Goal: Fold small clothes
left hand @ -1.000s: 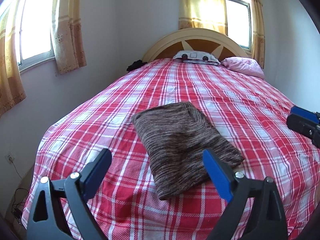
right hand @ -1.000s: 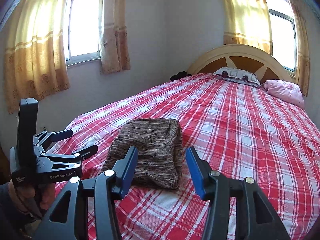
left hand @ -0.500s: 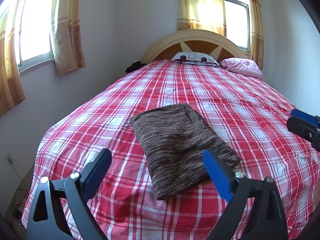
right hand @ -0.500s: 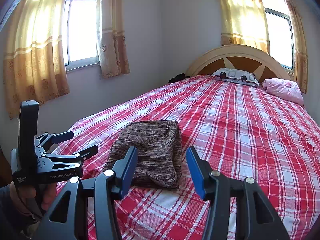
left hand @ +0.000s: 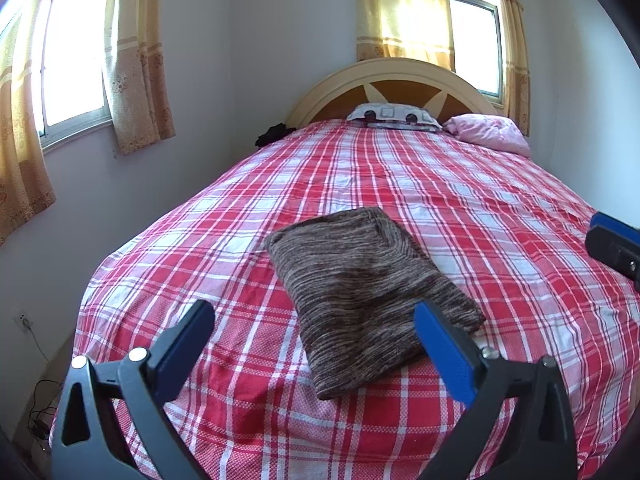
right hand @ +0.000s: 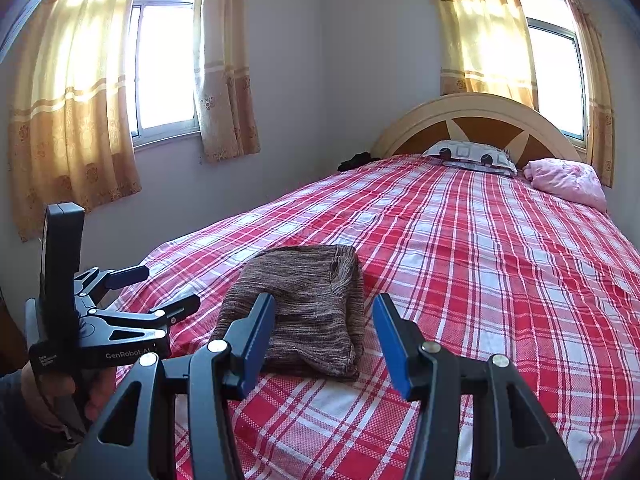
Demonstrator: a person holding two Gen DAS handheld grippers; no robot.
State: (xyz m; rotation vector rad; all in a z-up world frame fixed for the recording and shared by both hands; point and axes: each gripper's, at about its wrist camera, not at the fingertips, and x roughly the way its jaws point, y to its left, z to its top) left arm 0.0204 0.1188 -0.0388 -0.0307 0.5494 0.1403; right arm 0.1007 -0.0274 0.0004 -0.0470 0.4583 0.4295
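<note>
Brown knit garment (left hand: 368,292) lies folded on the bed (left hand: 500,208), ahead of both grippers, long axis running away from the fingers. Left gripper (left hand: 316,344) and right gripper (right hand: 324,336) gape, empty, about equally near.

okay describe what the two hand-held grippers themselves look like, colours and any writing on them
Both are black metal frames with triangular cut-outs and silver bolt heads. The left hand-held gripper and the right hand-held gripper each carry flat blue pads on the inner fingers. In the right wrist view, the left one's body reads "GenRobot.AI" in white, with a tall black block on top. No cables show.
</note>
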